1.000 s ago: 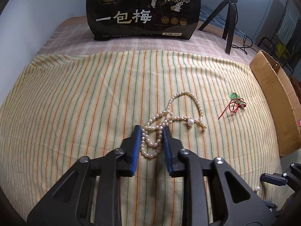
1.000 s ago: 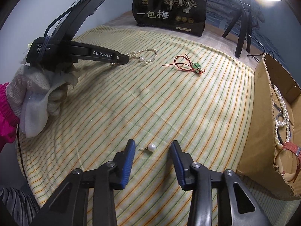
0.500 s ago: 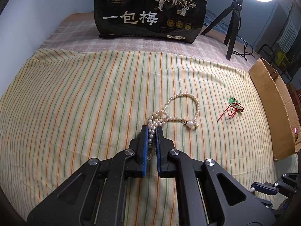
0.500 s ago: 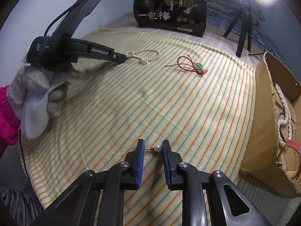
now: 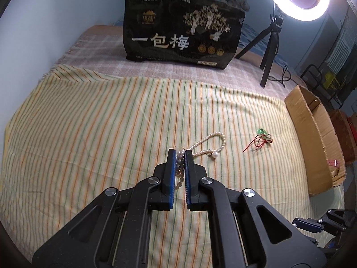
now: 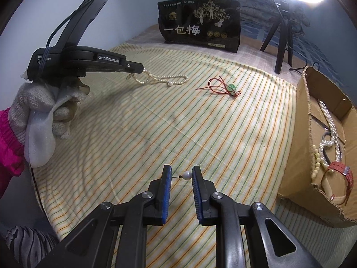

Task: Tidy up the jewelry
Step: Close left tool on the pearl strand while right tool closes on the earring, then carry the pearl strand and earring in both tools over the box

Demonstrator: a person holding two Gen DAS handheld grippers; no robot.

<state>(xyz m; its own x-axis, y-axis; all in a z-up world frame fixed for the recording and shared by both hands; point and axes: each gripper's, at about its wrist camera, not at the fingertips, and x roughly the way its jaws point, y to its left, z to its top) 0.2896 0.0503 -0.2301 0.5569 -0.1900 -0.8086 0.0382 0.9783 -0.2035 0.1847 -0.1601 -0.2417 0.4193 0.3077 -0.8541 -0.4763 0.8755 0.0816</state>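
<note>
Two grippers work over a striped cloth (image 5: pixel 89 120), beside the box (image 6: pixel 321 178) that already holds jewelry, likely where these pieces go. Left gripper (image 5: pixel 179 154) is clamped on the necklace (image 5: pixel 214 143), its far loop trailing on the cloth; right gripper (image 6: pixel 181 175), narrow, pinches the earring (image 6: pixel 187 175) across post and pearl.

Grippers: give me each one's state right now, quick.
Left gripper: shut on the pearl necklace.
Right gripper: shut on the pearl stud earring, pinned between its pads.
</note>
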